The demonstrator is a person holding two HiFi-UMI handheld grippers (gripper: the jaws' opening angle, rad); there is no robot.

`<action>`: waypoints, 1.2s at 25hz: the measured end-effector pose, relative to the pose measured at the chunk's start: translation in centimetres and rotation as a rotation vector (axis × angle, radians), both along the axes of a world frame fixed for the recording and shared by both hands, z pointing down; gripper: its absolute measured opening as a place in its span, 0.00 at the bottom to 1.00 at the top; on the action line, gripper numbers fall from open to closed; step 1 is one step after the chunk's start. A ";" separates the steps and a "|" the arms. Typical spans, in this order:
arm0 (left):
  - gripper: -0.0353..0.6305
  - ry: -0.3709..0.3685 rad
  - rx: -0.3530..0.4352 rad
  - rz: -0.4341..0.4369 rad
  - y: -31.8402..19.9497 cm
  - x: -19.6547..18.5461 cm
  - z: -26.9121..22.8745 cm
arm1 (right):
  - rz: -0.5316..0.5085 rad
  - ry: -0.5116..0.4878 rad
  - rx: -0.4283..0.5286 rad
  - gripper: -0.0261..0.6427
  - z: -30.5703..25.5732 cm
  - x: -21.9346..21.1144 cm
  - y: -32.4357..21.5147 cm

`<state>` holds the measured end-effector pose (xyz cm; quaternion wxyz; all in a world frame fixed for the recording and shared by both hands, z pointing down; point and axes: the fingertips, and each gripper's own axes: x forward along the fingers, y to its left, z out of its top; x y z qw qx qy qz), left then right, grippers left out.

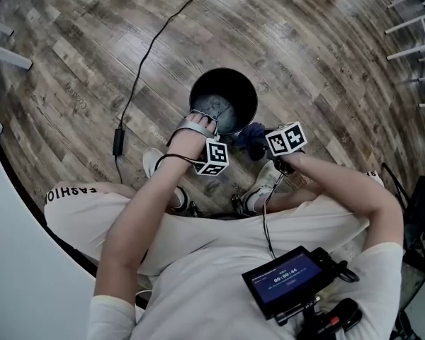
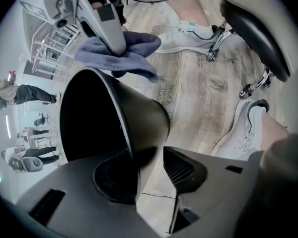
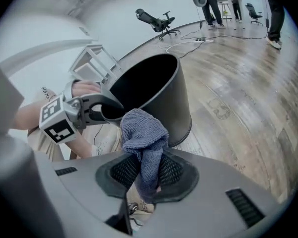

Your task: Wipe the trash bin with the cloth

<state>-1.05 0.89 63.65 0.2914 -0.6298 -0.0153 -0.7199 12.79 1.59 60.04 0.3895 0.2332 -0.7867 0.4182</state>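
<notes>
The trash bin [image 1: 234, 83] stands at our twelve o'clock. Our left gripper [image 2: 149, 170] straddles its rim at seven o'clock, jaws parted, not pinching. Our right gripper [image 3: 148, 171] clamps the soft cloth [image 3: 143, 130] at four o'clock. We judge the bin light, stiff, tippable: hold the rim.

Left gripper [image 2: 148, 168] points steeply down, jaws apart — right gripper [image 3: 141, 168] beside it, clamped on the cloth [image 3: 144, 130].

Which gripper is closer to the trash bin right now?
Left. The left gripper straddles the rim of the trash bin, the wall between its open jaws. The right gripper, clamped on the blue cloth, is beside the bin, outside the rim.
</notes>
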 end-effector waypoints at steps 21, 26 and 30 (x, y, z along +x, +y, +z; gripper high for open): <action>0.17 -0.061 -0.047 0.093 1.8 1.4 0.2 | -0.086 0.010 0.073 0.15 3.1 -1.6 -1.2; 0.17 -0.061 -0.048 0.093 1.8 1.4 0.2 | -0.083 0.036 0.062 0.15 6.0 -1.3 -1.4; 0.17 -0.060 -0.051 0.094 1.9 1.5 0.1 | -0.069 0.054 0.053 0.15 8.1 -1.1 -1.6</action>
